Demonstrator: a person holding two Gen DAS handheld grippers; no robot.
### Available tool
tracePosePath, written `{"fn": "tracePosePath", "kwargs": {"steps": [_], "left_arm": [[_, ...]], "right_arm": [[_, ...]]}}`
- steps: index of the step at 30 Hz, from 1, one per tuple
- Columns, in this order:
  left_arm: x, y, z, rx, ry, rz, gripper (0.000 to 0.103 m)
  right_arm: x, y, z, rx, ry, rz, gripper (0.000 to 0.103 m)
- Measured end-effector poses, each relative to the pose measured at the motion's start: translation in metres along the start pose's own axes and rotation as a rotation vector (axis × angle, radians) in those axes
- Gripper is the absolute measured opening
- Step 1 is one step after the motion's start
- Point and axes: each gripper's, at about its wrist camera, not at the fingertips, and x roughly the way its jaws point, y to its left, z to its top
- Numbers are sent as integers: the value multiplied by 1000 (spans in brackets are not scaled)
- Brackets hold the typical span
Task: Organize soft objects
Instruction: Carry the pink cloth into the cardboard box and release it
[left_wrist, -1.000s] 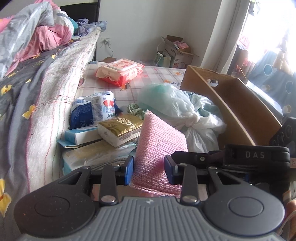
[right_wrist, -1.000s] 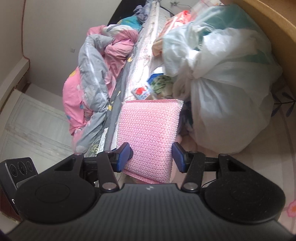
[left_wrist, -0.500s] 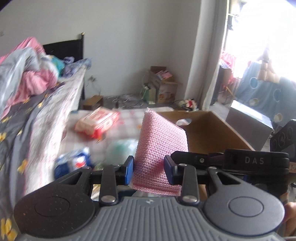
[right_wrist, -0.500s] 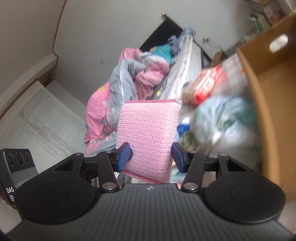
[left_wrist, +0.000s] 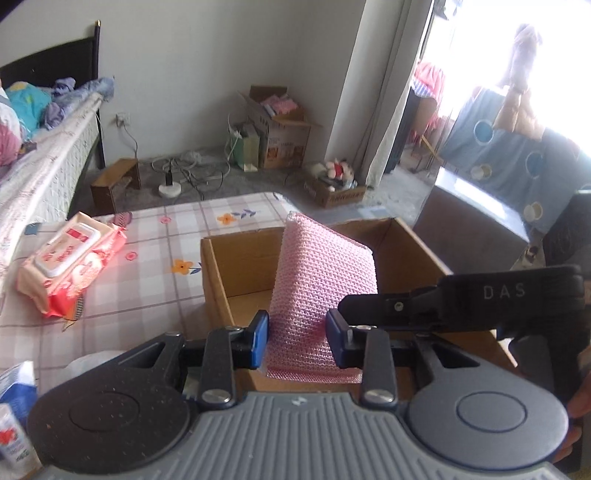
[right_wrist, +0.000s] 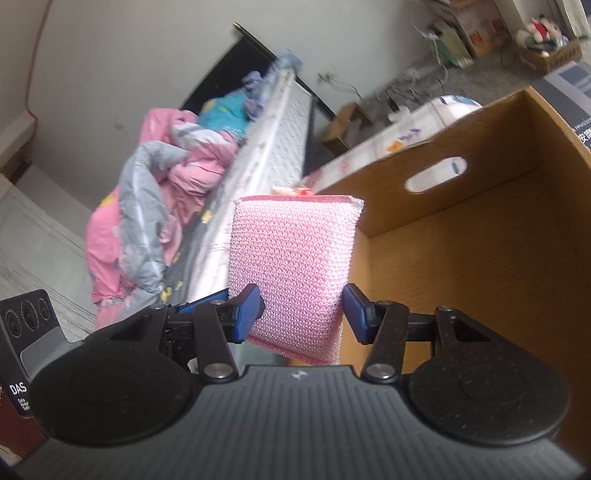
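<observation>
Holding one pink mesh sponge (left_wrist: 321, 291) between both grippers' fingers, left gripper (left_wrist: 297, 338) and right gripper (right_wrist: 303, 312) hover above the bare cardboard box (left_wrist: 243, 266); wet-wipes pack (left_wrist: 70, 266) remains unsorted.

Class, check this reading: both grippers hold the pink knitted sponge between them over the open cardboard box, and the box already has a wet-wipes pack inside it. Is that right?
One detail is wrong. The left gripper and right gripper do hold the pink sponge over the cardboard box, but the wet-wipes pack lies outside it on the checked cloth, as the left wrist view shows.
</observation>
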Motion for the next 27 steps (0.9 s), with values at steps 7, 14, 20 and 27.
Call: {"fn": "tracePosePath", "kwargs": {"steps": [7, 14, 20, 27], "left_arm": [[79, 2, 3, 41, 140, 46, 38], [78, 9, 2, 26, 113, 52, 38], [47, 19, 4, 9, 67, 60, 40], [-2, 44, -11, -51, 18, 92, 46]], "right_arm": [[67, -65, 44, 22, 128, -86, 50], [137, -102, 29, 62, 264, -207, 50], [136, -90, 20, 56, 272, -221, 50], [143, -82, 9, 74, 311, -260, 48]]}}
